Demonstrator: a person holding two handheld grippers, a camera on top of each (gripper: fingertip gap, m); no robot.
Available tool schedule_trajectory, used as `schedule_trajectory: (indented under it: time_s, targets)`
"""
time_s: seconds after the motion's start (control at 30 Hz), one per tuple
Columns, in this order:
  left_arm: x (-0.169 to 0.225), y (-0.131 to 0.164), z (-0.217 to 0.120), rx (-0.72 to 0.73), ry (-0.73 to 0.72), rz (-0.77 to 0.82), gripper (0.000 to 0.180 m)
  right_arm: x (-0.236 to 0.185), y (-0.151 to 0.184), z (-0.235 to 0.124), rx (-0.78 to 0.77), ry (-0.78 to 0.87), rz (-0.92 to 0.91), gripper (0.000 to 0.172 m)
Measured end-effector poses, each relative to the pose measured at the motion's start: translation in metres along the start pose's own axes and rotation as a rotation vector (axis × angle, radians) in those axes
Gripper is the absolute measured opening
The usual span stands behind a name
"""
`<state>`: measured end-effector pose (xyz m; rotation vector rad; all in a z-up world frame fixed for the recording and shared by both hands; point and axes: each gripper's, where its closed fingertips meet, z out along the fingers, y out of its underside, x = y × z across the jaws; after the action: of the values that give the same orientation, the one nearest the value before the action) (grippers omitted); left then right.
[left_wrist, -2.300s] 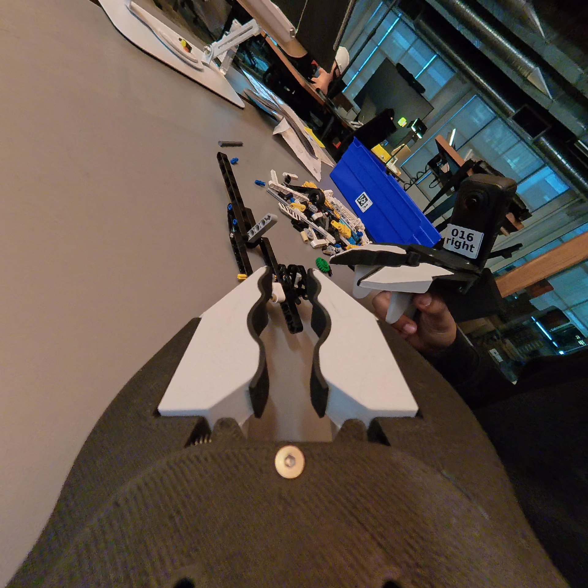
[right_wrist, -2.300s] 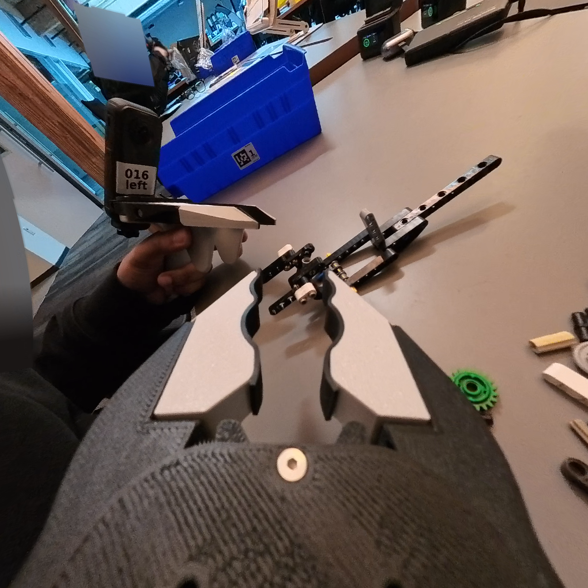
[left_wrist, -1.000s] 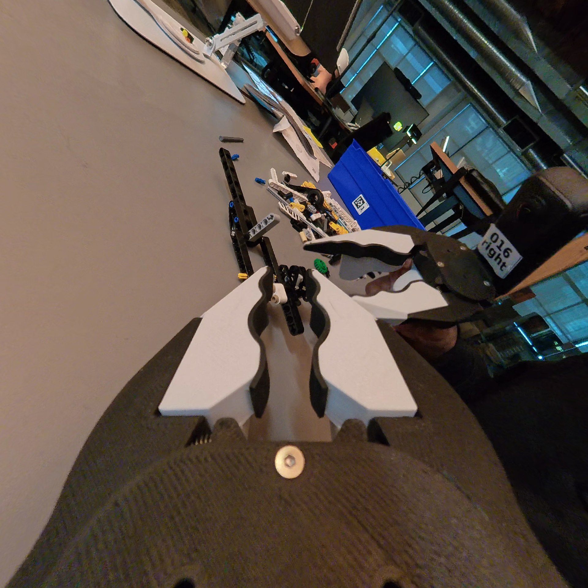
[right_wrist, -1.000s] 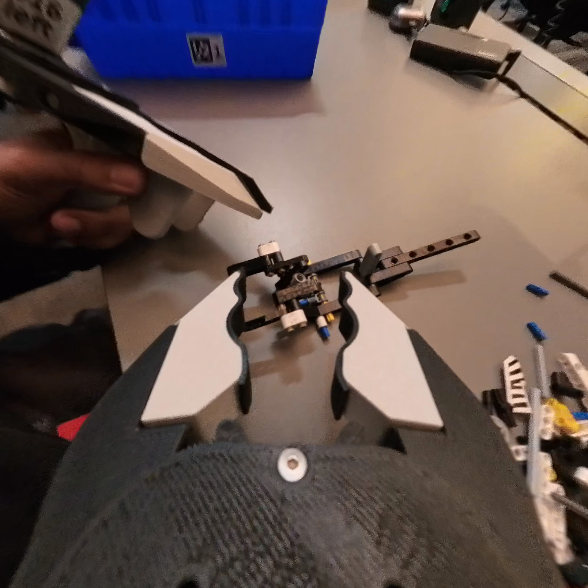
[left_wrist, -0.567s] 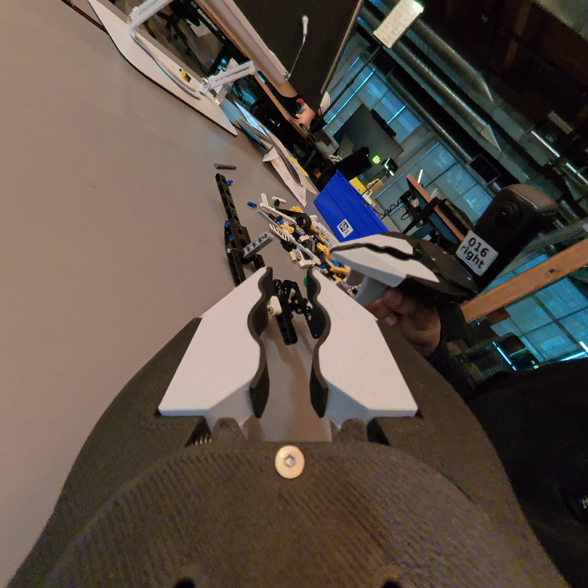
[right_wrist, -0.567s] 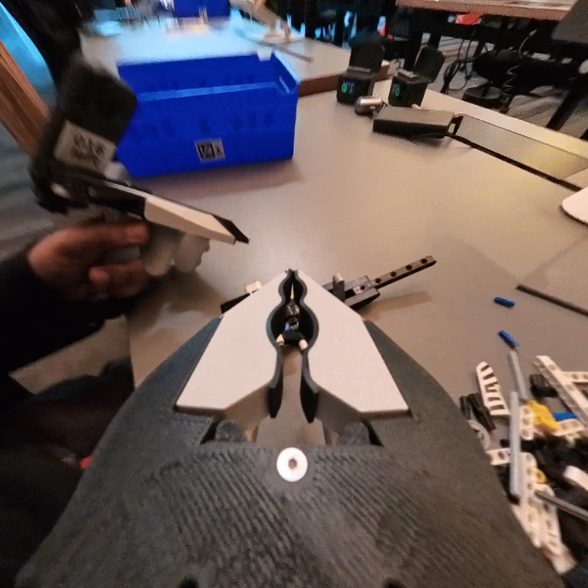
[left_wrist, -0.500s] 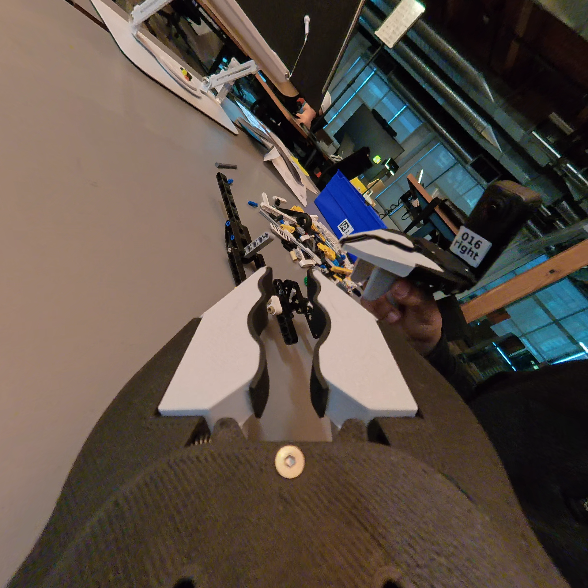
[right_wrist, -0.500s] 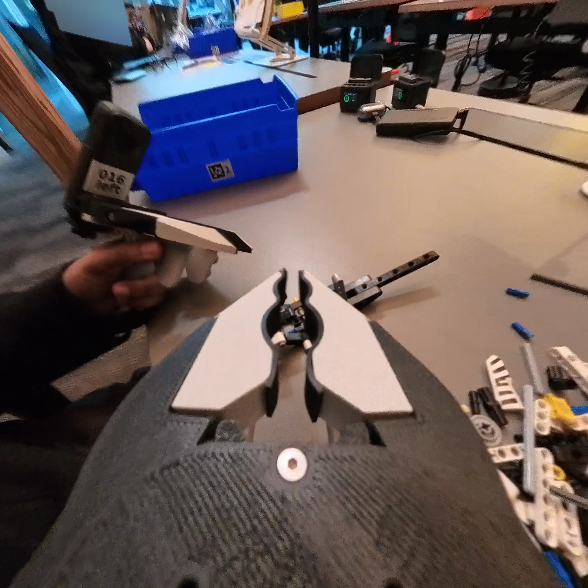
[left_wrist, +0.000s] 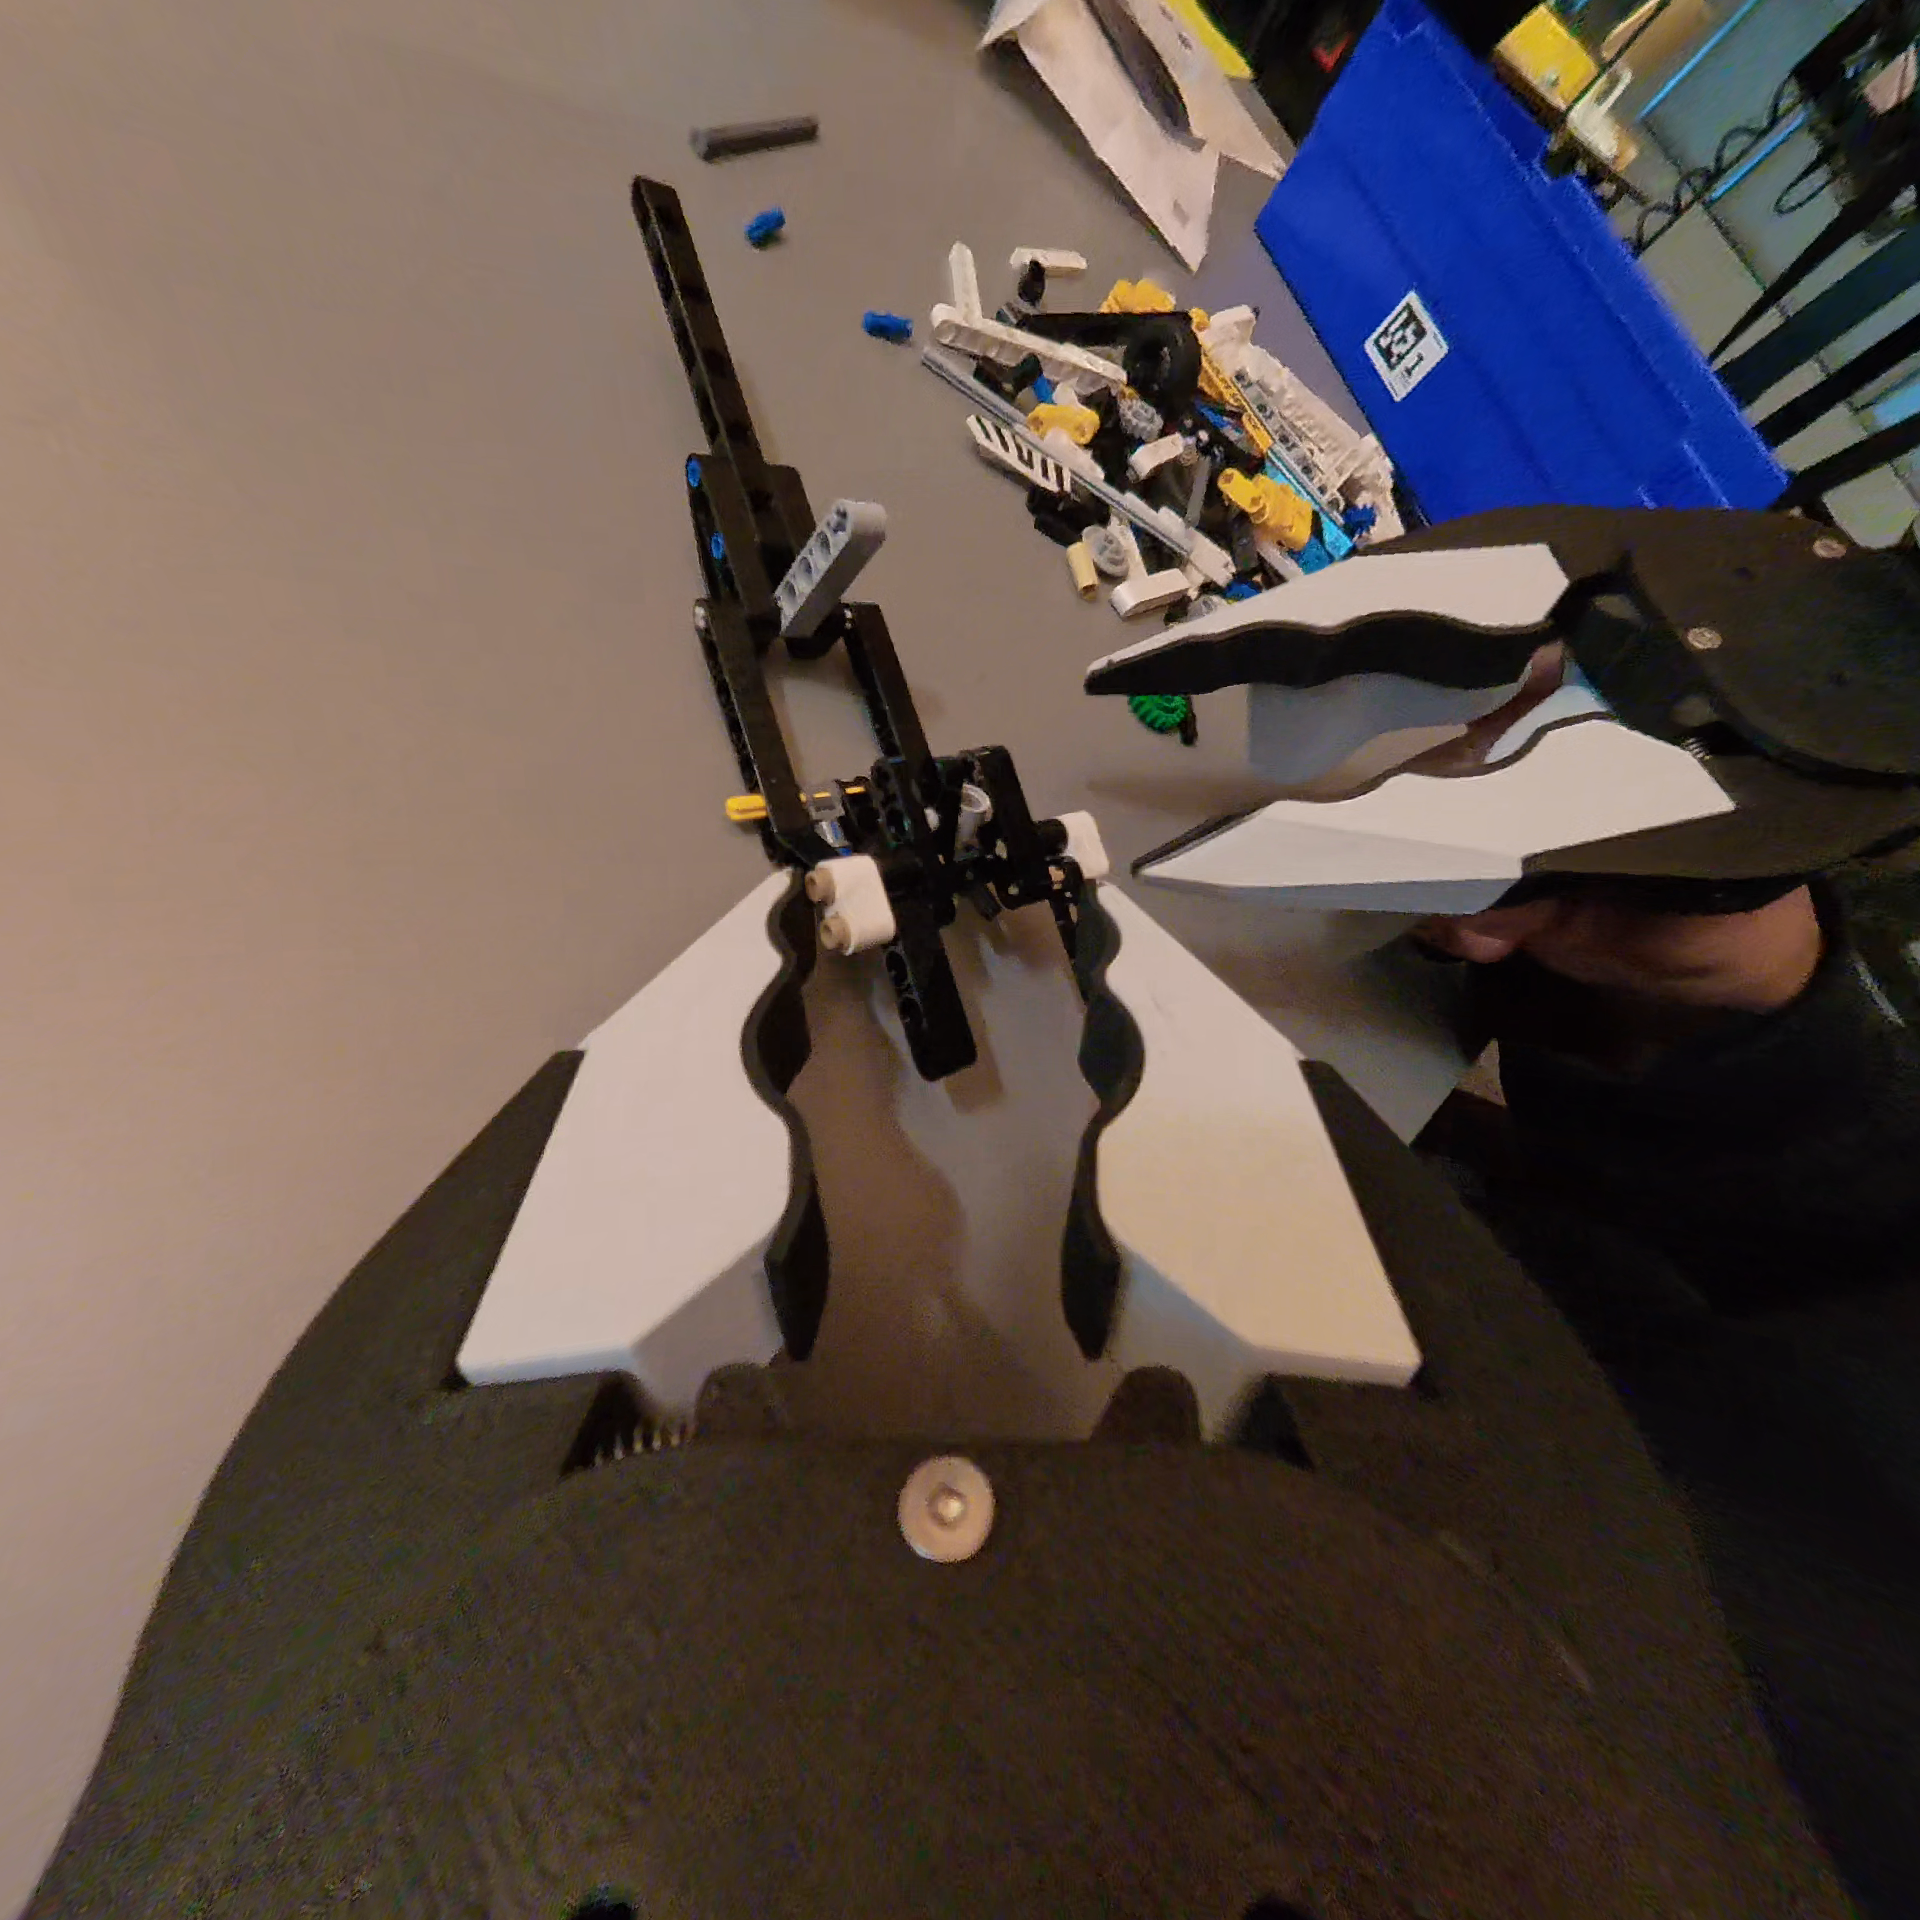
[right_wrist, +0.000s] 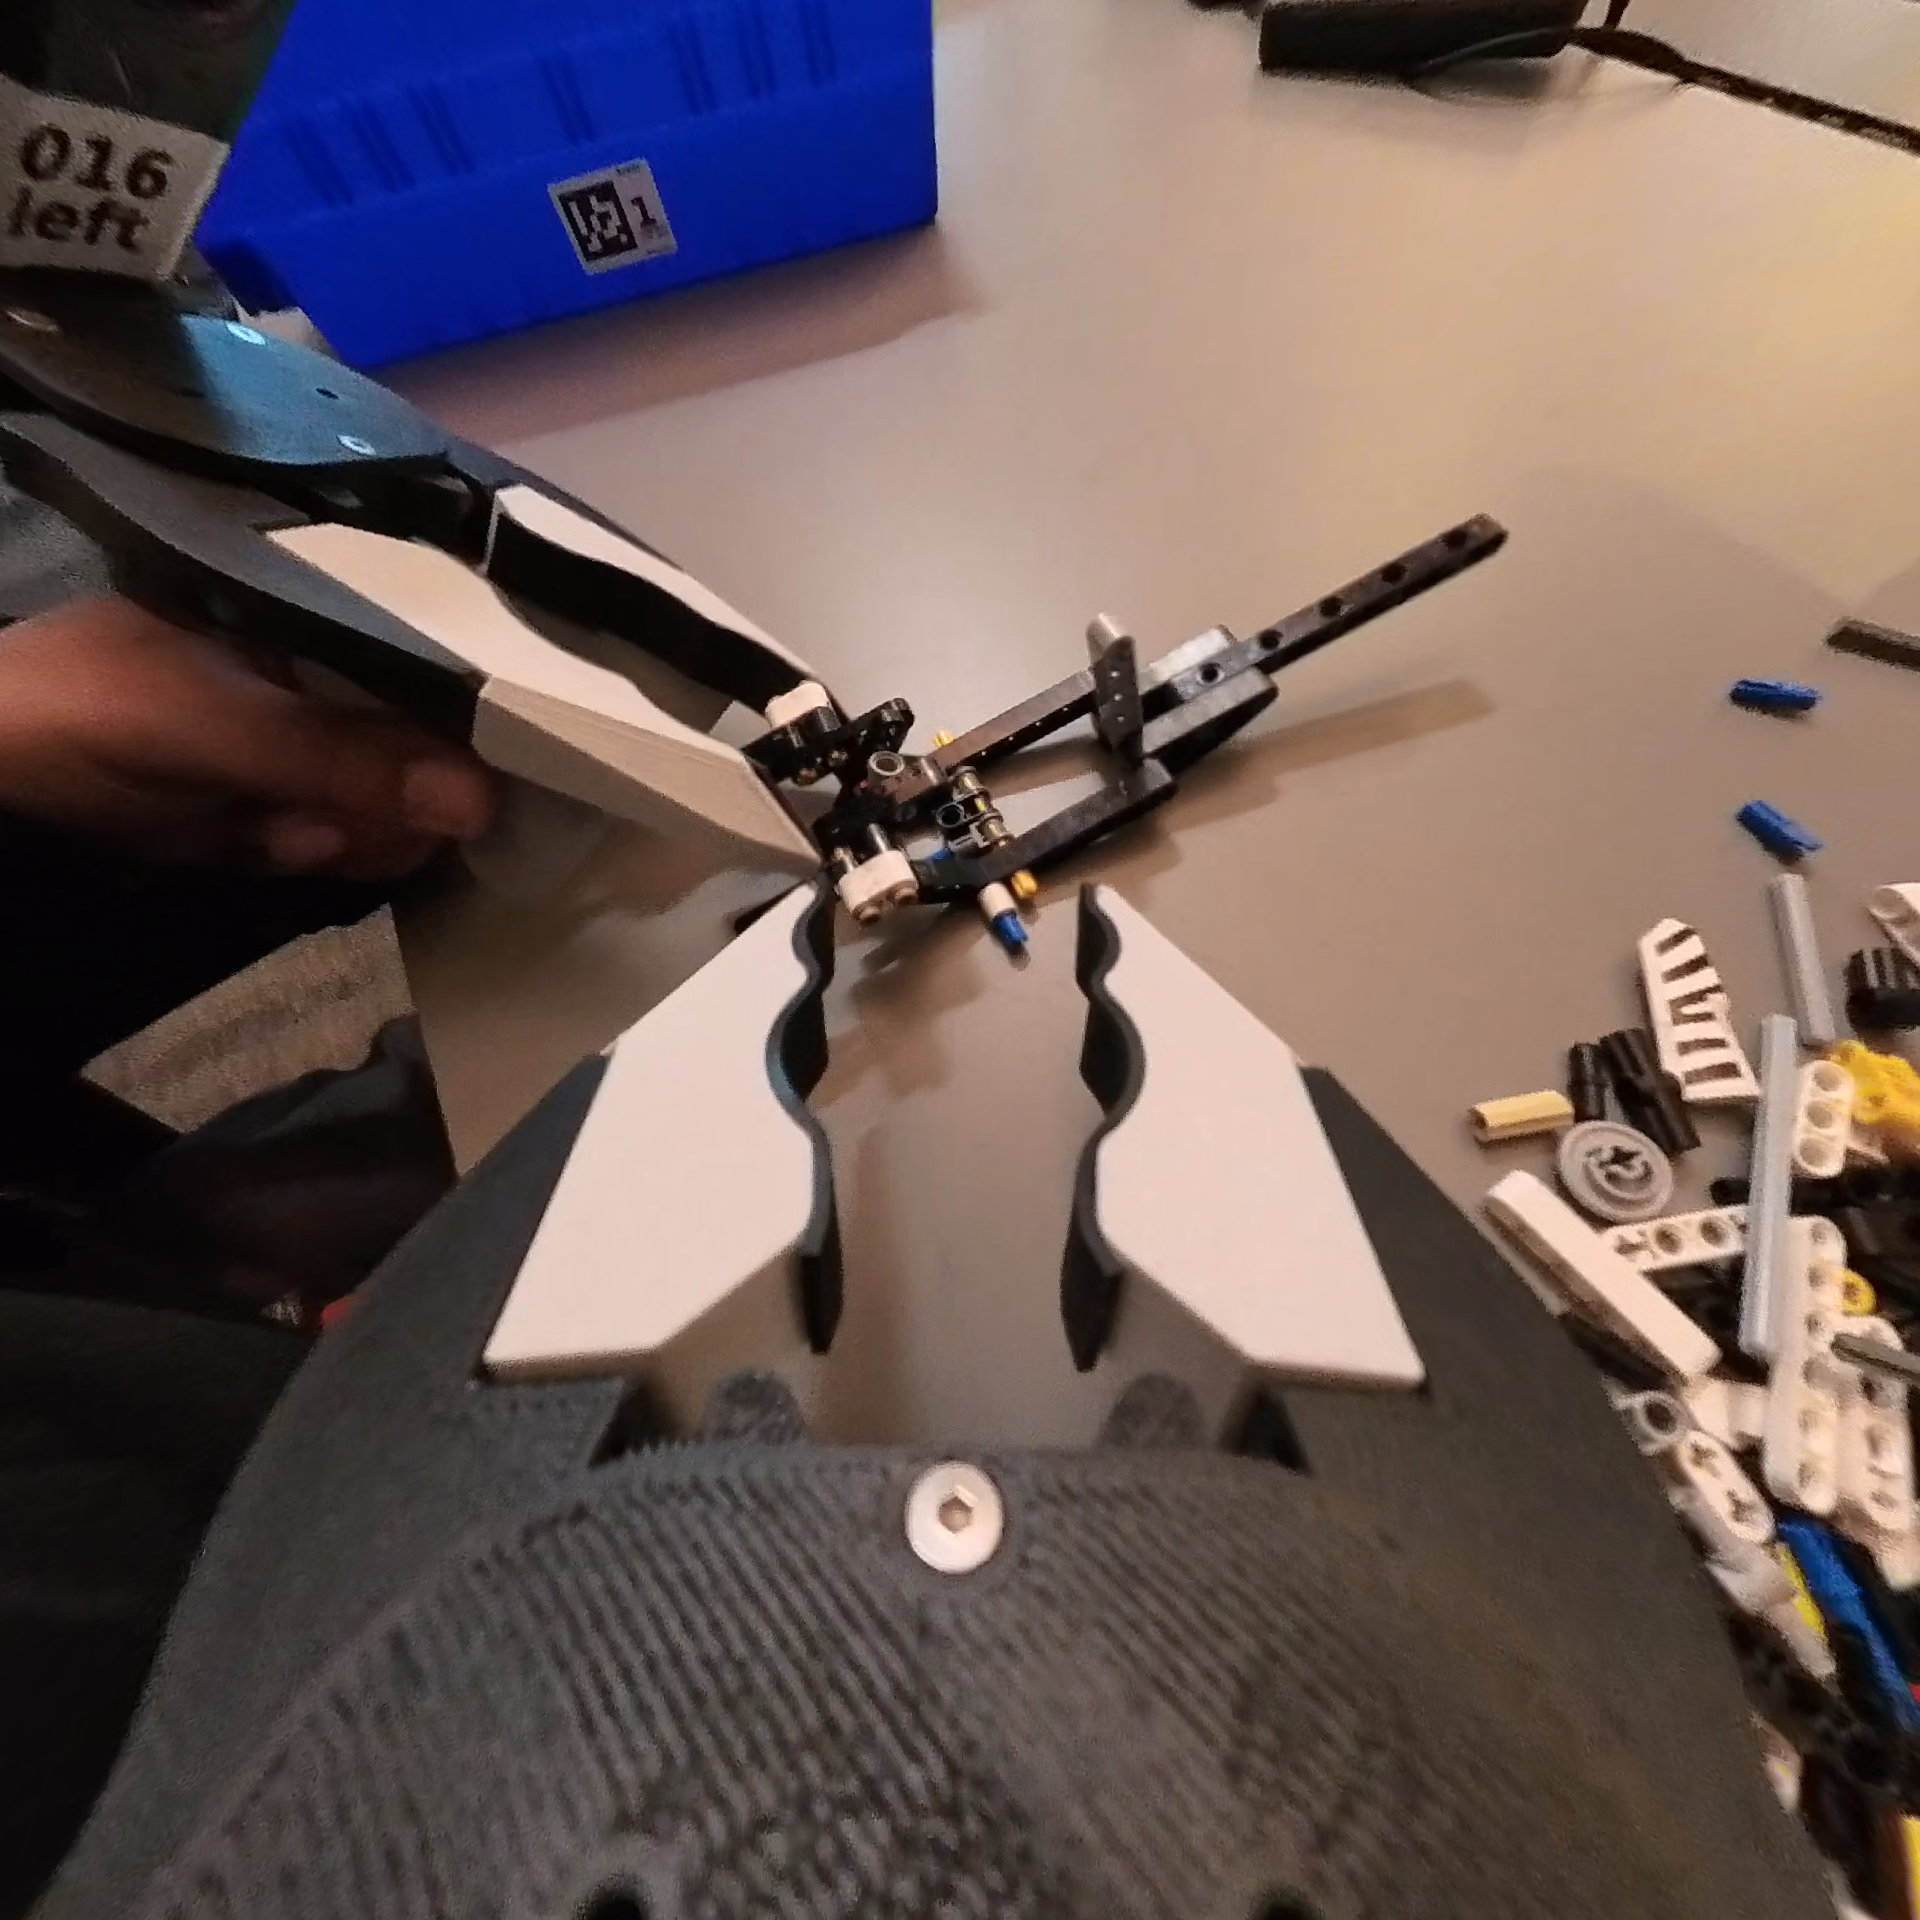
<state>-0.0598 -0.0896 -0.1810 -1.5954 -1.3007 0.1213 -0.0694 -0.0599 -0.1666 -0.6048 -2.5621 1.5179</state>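
Both units are on the grey worktop, converged on one item, a black beam assembly lying flat. The left hand-held gripper is released, fingers spread wide. The assembly's near end sits between its tips, with a white connector just beside one fingertip. Daylight shows on both sides of the central beam, so no clamping is evident. From this unit the long axis runs straight away, nearly in line with the fingers, towards the far end of the worktop. A short grey beam stands up from the assembly about midway. The right hand-held gripper is likewise released and grasps nothing, with bare worktop showing between its fingers. From this unit the assembly lies just beyond the tips and crosswise, slanting from near left to far right. The left unit is the nearer of the two, being already at the assembly, while the right stands just short of it. One container is present, a blue bin at the far left, well apart from the assembly. Its contents cannot be seen from either angle. A pile of loose parts in white, black, yellow and grey lies uncontained to the right. A green gear and a few blue pins lie stray nearby.
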Motion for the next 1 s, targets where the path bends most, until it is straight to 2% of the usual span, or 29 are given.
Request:
schedule_trajectory:
  time_s: [0.1,0.17,0.3,0.33,0.4,0.5,0.63,0.73,0.87,1.0]
  targets:
    - [-0.002,-0.003,-0.002,0.024,0.025,-0.054,0.04,0.003,-0.002,-0.009,0.049,-0.021,0.055,0.044]
    - [-0.001,-0.01,-0.007,0.08,0.093,-0.137,0.028,0.005,-0.002,-0.015,0.081,-0.032,0.081,0.044]
    - [0.003,-0.032,-0.021,0.216,0.268,-0.326,0.023,0.006,-0.003,-0.024,0.128,-0.039,0.09,0.044]
    - [0.005,-0.036,-0.023,0.243,0.301,-0.353,0.005,0.006,-0.004,-0.026,0.139,-0.036,0.085,0.044]
    - [0.009,-0.048,-0.03,0.332,0.39,-0.444,0.003,0.005,-0.006,-0.028,0.159,-0.031,0.071,0.043]
    - [0.013,-0.051,-0.026,0.343,0.442,-0.509,0.003,0.001,-0.008,-0.03,0.176,-0.025,0.029,0.044]
    - [0.021,-0.06,-0.03,0.375,0.363,-0.38,0.003,-0.003,-0.005,-0.035,0.176,0.011,-0.054,0.043]
    - [0.027,-0.073,-0.039,0.414,0.279,-0.216,0.004,-0.003,-0.002,-0.037,0.165,0.042,-0.104,0.04]
    - [0.047,-0.077,-0.044,0.399,0.165,0.128,0.004,0.006,-0.001,-0.043,0.165,0.083,-0.103,0.039]
    - [0.062,-0.052,-0.03,0.264,-0.01,0.521,0.005,0.033,0.013,-0.061,0.071,0.18,-0.091,0.039]
